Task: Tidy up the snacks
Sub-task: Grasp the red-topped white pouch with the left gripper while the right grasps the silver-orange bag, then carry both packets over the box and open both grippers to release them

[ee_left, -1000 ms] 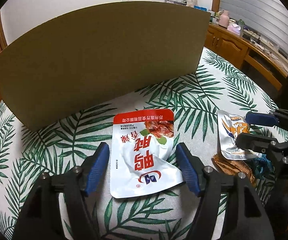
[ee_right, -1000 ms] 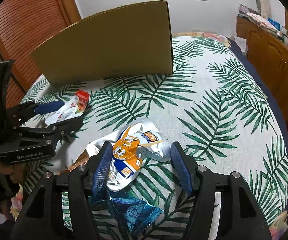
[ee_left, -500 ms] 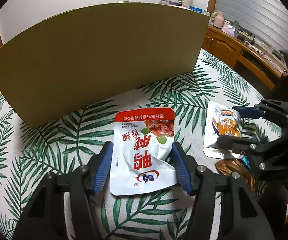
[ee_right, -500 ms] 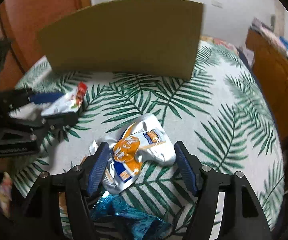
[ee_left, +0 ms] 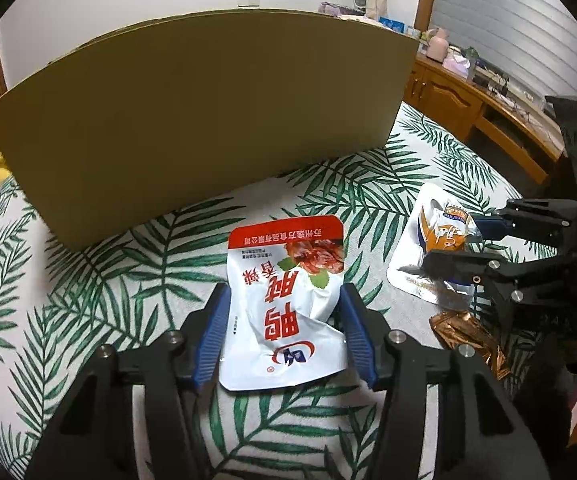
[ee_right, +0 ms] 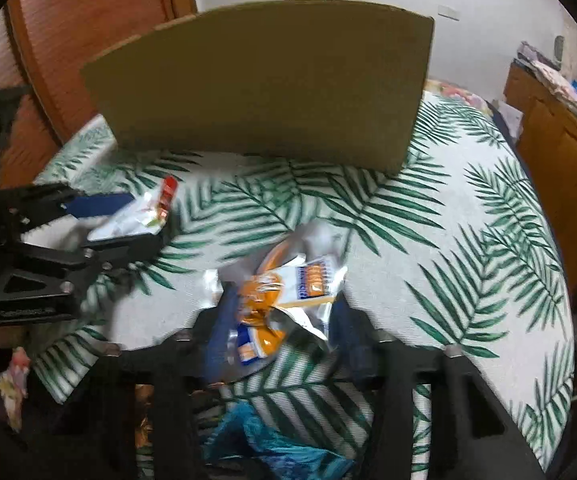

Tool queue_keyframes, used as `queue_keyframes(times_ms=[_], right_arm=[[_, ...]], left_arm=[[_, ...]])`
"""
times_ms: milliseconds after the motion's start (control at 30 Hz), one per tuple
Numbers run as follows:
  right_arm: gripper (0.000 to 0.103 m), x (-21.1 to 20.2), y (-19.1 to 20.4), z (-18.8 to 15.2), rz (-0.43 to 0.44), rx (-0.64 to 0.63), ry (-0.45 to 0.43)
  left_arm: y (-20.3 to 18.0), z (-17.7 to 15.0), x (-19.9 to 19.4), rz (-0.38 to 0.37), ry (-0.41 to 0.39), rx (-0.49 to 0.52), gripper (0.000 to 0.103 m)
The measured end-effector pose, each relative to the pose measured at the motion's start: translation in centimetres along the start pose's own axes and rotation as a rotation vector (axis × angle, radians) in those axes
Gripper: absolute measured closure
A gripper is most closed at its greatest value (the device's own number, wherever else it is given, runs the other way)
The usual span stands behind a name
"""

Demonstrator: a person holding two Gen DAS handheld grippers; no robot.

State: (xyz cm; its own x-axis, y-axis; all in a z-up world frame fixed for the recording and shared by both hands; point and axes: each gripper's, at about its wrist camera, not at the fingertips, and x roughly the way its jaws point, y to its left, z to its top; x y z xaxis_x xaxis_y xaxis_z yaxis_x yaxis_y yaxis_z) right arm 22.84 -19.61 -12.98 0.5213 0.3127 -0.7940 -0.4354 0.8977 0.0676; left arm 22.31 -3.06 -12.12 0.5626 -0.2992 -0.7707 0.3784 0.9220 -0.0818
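A white and red snack pouch [ee_left: 288, 300] lies on the leaf-print cloth. My left gripper [ee_left: 284, 320] has closed in around its sides; the blue pads touch the pouch edges, which crumple slightly. From the right wrist view the left gripper [ee_right: 144, 220] holds that pouch [ee_right: 136, 216]. A silver and orange snack pouch [ee_right: 284, 292] sits between the fingers of my right gripper [ee_right: 278, 316], which press its sides. In the left wrist view the right gripper [ee_left: 448, 240] is around that pouch [ee_left: 436, 240].
A tall cardboard box [ee_left: 208, 120] stands at the back of the cloth-covered surface [ee_left: 88, 280]. A copper foil pack [ee_left: 464, 336] and a blue pack [ee_right: 272, 440] lie near the right gripper. Wooden cabinets [ee_left: 488, 112] stand to the right.
Both grippers moved forward over their pouches and narrowed their jaws from wide open until the pads meet the pouch sides. The orange pouch has crumpled and lifted between the right fingers.
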Motion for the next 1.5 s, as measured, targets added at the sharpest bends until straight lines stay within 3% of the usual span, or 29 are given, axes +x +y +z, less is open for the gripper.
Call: queue_keyframes(times_ms=[600, 1000, 1500], right_arm=[[0.064, -3.9, 0.8, 1.0, 0.002, 0.016, -0.146], [0.064, -8.3, 0.7, 3.8, 0.006, -0.004, -0.264], [0.063, -10.0, 0.5, 10.3, 0.014, -0.067, -0.369]], left_arm=[[0.7, 0.3, -4.7, -0.012, -0.147, -0.029, 0.049], [2.4, 4.5, -8.9, -0.015, -0.308, -0.046, 0.049], [6.9, 9.8, -10.5, 0.022, -0.406, -0.053, 0.049]])
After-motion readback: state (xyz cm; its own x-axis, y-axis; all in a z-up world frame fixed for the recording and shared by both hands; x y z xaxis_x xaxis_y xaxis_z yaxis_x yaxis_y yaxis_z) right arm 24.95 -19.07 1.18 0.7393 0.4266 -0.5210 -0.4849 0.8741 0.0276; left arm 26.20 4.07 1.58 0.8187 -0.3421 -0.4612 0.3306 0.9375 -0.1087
